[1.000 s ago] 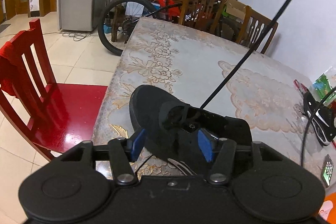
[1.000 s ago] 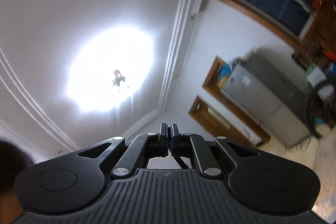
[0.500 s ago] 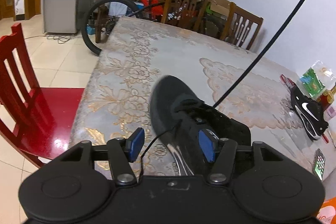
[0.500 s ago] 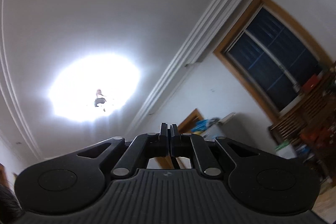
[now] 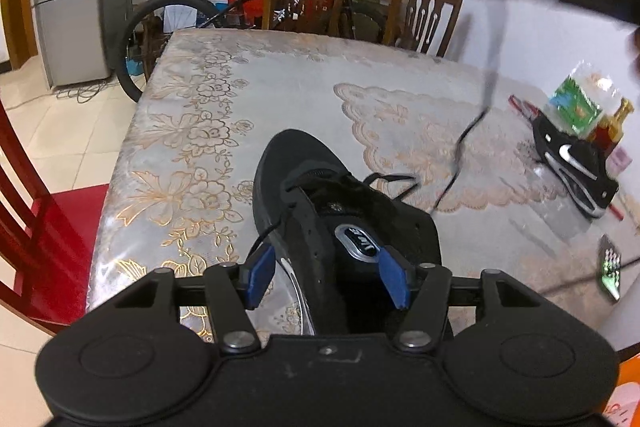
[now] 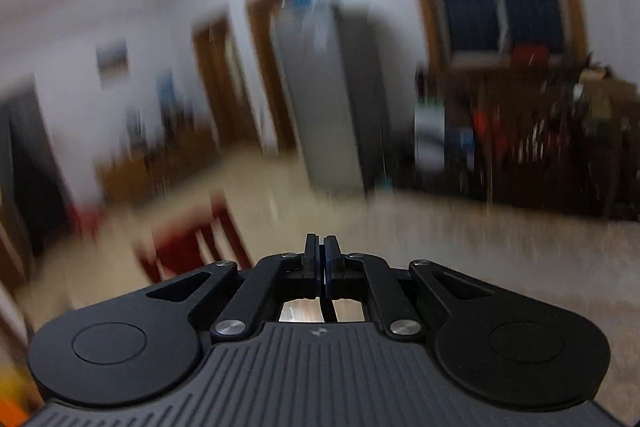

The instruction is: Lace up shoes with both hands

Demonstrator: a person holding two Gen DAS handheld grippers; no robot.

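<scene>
Between the earlier frames and this one, the right claw (image 6: 321, 251) swung down from facing the ceiling to facing across the room, and its view was smeared with blur. Its pads were pressed together on a thin dark strand that showed below them in the right wrist view, judged to be the lace (image 5: 460, 147). In the left wrist view that claw appeared blurred at the upper right, with the lace hanging from it and curving down, slack, to the shoe (image 5: 320, 195); earlier it had run taut and straight up out of frame.

Left claw (image 5: 326, 273) sat at the lower centre, its blue pads (image 5: 261, 275) standing half apart on either side of the shoe's rear upper and tongue. Whether they pressed on the shoe or merely bracketed it could not be told. Judgement: this claw was there to steady the shoe while the other hand worked the lace.

Shoe lay on the table (image 5: 192, 131), toe pointing up-frame away from the claw, heel nearest it, a short lace end trailing at its right. Second shoe (image 5: 576, 167) lay well apart at the right edge, near some packets.
</scene>
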